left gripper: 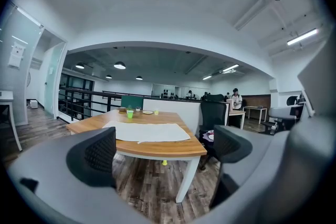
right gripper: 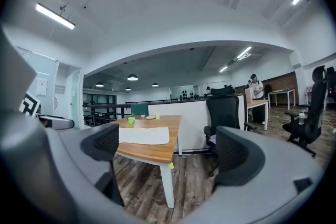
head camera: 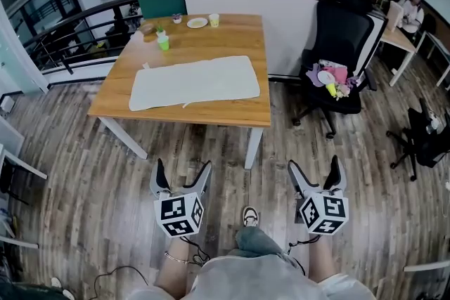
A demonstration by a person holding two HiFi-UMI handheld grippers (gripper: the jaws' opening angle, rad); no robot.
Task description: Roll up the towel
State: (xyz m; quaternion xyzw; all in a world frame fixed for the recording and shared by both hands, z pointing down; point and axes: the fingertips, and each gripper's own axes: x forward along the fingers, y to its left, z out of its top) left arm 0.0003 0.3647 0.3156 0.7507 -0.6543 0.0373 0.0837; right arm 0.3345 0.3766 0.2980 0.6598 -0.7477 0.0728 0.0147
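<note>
Towel (head camera: 195, 82) is lying flat on the worktop (head camera: 232, 35), well ahead of both tools, its long axis running left to right. I am holding left tool (head camera: 183, 166) and right tool (head camera: 314, 165) wide and empty; the left seems nearer.

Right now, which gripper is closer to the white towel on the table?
Left. The left gripper faces the towel, short of the table; the right gripper sits off past the table's right corner.
</note>
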